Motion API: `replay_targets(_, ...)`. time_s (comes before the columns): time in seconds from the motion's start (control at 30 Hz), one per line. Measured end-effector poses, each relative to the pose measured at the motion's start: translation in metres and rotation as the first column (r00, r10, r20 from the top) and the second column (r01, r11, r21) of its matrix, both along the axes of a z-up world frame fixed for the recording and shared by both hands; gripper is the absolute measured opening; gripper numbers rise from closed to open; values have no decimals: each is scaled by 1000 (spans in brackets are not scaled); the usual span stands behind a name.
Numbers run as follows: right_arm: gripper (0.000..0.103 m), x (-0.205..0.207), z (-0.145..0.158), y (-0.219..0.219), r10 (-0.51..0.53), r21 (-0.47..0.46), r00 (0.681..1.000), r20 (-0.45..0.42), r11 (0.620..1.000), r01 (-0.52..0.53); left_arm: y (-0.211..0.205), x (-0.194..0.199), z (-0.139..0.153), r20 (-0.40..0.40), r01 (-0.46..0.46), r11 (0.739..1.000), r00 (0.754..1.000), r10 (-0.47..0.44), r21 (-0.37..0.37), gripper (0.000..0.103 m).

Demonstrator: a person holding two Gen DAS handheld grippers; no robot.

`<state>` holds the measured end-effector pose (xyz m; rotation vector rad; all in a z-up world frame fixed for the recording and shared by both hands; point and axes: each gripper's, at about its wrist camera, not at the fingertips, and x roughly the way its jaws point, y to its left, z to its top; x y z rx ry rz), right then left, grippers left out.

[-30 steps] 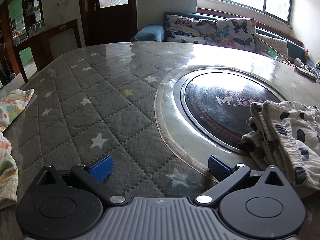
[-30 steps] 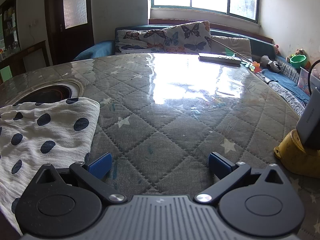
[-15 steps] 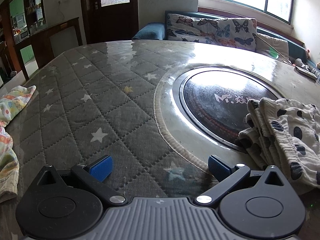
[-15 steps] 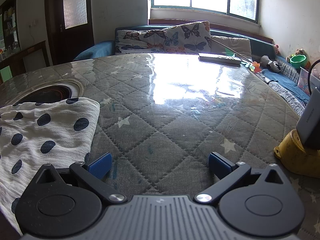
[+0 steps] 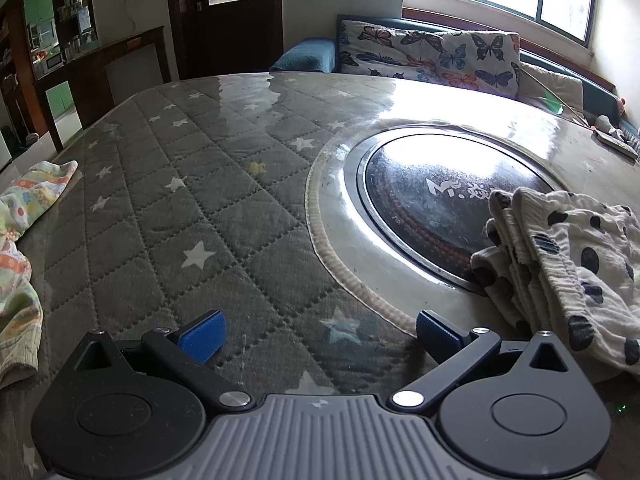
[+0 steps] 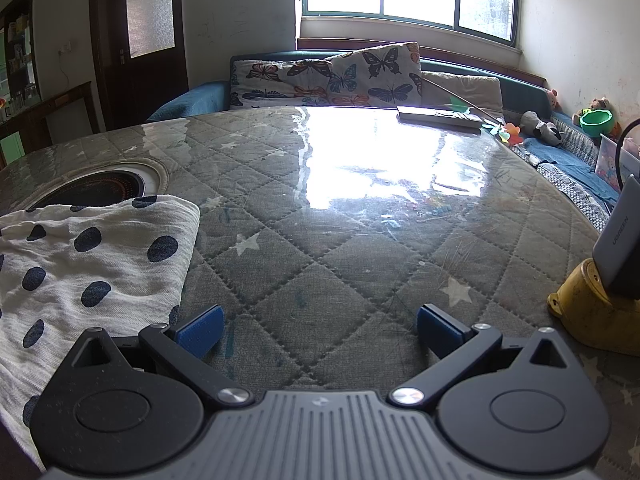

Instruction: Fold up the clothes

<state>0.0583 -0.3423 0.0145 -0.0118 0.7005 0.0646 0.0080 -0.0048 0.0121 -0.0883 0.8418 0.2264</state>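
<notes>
- Left gripper [image 5: 318, 334] low over the quilted grey worktop [image 5: 224, 224], blue-padded jaws spread wide, nothing between them
- Right gripper [image 6: 318, 330] likewise, jaws apart and empty
- Folded polka-dot garment [image 5: 568, 264], crinkled white cloth, lies between them, overlapping the round black inset [image 5: 440, 196]; its right side is cut off
- Colourful patterned cloth [image 5: 24, 216] at far left, partly out of view

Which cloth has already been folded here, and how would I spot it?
Find the round dark plate sunk into the quilted table. The folded garment overlaps its near right edge: cream with navy dots, stacked in layers, unlike the crumpled pastel cloth at the left edge.
</notes>
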Motion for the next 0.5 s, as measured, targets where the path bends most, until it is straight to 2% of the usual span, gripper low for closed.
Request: replay_targets(0.5,103,0,0,0,0,0,1000,0,1000,0,-7,-9,0,-9,13,1000,1000,-13,-5,103)
